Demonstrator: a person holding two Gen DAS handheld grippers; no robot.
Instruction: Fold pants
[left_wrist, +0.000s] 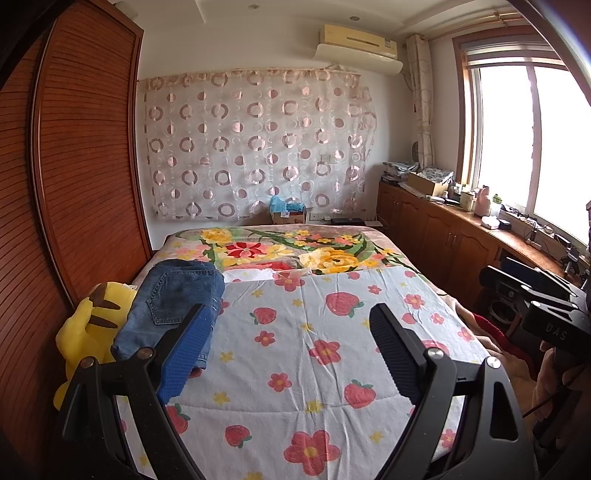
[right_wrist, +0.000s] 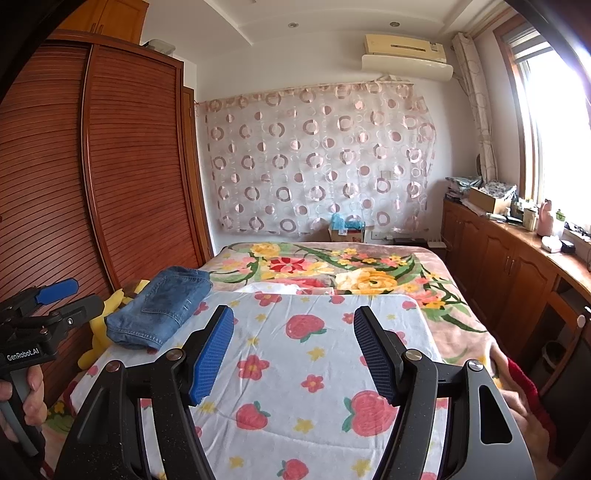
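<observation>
Bedroom: bed (right_wrist: 461, 325) with strawberry quilt (right_wrist: 295, 354) beside louvred wardrobe (right_wrist: 129, 166). Left gripper (left_wrist: 291, 350) and right gripper (right_wrist: 293, 350) hovered level above the quilt, fingers apart, holding nothing. Folded jeans (right_wrist: 159, 310) lay at the bed's left edge, touching a yellow plush (left_wrist: 85, 332).

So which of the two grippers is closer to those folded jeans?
Left. The left gripper hangs open just right of the jeans; the right gripper, also open, is farther right.

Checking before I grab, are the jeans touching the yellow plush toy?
Touching. The right wrist view shows the folded jeans lying partly over the yellow plush toy.
</observation>
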